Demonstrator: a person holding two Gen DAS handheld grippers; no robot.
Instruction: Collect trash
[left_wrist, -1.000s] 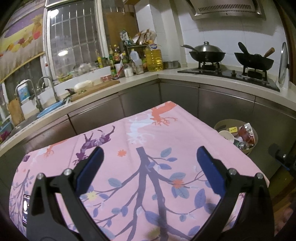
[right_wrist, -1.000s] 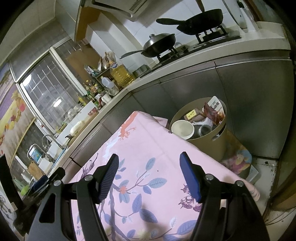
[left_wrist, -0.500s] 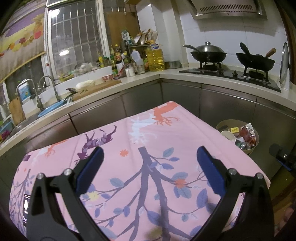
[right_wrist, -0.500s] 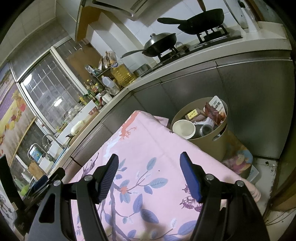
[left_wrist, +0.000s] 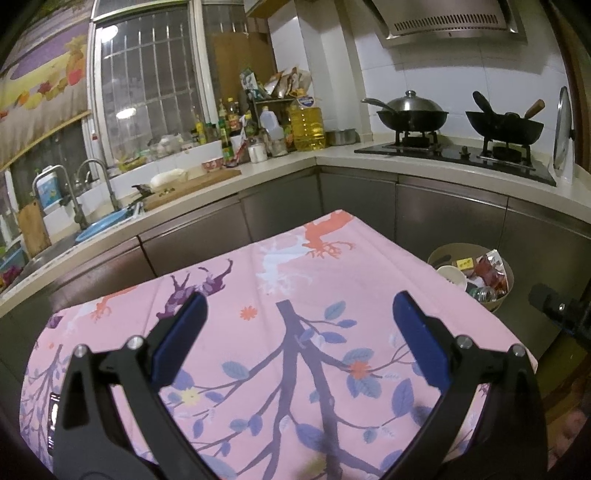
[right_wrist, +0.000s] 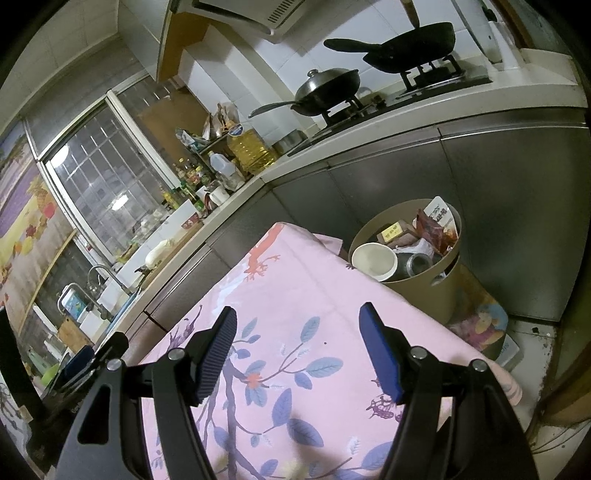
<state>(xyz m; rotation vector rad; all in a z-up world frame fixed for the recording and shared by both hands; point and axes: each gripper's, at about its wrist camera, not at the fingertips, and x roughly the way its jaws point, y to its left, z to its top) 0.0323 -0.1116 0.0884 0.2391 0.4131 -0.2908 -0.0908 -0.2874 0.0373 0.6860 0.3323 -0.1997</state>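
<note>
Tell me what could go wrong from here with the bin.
1. The trash bin looks heaped: a red wrapper and a paper cup sit at its rim, so anything added may slide out.
2. The bin stands on the floor right beside the table's pink cloth; a reach from the open right gripper might snag the cloth edge.

A round tan bin (right_wrist: 424, 291) stands upright on the floor beside the table's far corner. It is full: white cup (right_wrist: 373, 260), red wrappers (right_wrist: 432, 230), a small yellow box (right_wrist: 392, 232).
</note>
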